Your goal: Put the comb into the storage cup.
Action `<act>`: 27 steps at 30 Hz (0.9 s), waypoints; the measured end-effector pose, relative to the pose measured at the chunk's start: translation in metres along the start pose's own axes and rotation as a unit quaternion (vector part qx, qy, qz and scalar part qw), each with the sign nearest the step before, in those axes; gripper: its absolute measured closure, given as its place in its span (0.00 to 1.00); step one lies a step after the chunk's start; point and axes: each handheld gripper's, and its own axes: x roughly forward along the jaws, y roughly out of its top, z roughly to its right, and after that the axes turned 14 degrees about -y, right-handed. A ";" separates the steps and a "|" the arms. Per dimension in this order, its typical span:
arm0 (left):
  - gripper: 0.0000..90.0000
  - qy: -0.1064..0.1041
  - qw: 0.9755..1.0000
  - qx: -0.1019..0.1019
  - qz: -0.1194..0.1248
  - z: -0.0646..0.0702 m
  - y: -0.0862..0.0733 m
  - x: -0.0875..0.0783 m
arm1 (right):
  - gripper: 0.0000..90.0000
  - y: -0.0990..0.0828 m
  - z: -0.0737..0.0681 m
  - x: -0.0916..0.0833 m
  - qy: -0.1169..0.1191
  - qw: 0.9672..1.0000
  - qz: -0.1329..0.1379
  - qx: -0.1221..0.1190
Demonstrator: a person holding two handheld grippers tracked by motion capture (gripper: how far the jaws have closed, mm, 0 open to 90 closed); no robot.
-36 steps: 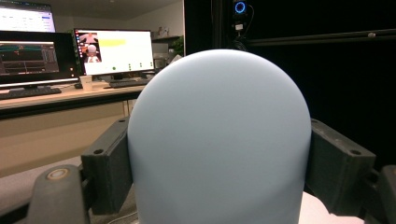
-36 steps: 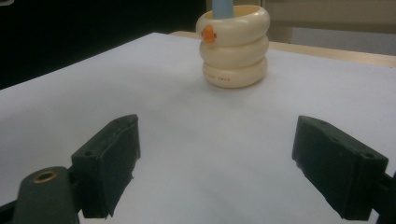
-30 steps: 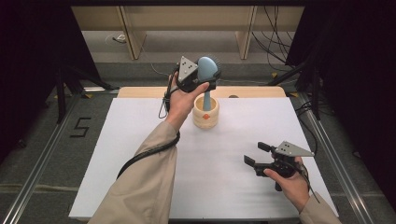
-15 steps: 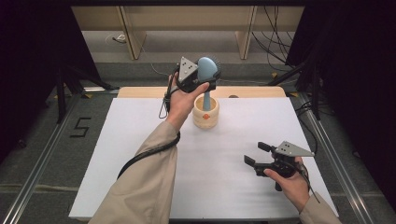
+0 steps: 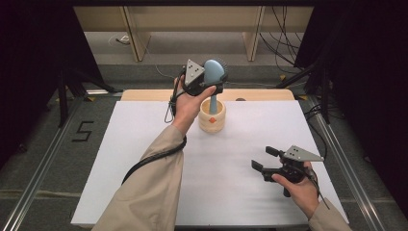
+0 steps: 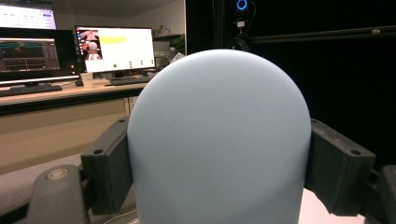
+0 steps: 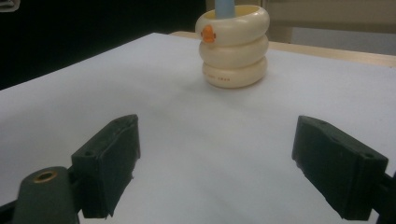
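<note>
Left claw (image 5: 211, 81) is pinching the rounded head of the pale blue plastic brush (image 5: 214, 72), whose handle is standing in the cream ringed holder with an orange duck mark (image 5: 212, 117) at the surface's (image 5: 144, 144) 12 o'clock. Worry: that smooth dome looks slippery, so it might be squirting out, or the holder tipping if pulled sideways. Right claw (image 5: 262, 159) is sitting spread wide, holding nothing, at 4 o'clock.

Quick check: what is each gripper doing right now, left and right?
Left gripper: closed on the head of the light blue brush, handle standing in the cream ringed holder.
Right gripper: open, nothing between the jaws, above the white table.
</note>
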 end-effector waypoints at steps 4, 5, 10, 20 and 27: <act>0.22 0.000 1.000 0.000 -0.001 0.000 -0.001 0.000 | 0.18 0.000 0.000 0.000 0.000 1.000 0.000 0.000; 0.21 -0.001 1.000 -0.001 -0.001 0.000 -0.001 0.000 | 0.18 0.000 0.000 0.000 0.000 1.000 0.000 -0.001; 0.22 0.000 1.000 -0.002 -0.002 0.000 -0.004 0.000 | 0.18 0.000 0.000 0.000 0.001 1.000 -0.003 0.000; 0.22 0.002 1.000 -0.009 -0.005 -0.001 -0.008 0.001 | 0.18 0.000 0.000 0.000 0.001 1.000 -0.004 0.001; 0.21 0.002 1.000 -0.008 -0.006 -0.001 -0.009 0.001 | 0.18 0.000 0.000 0.000 0.000 1.000 -0.003 0.000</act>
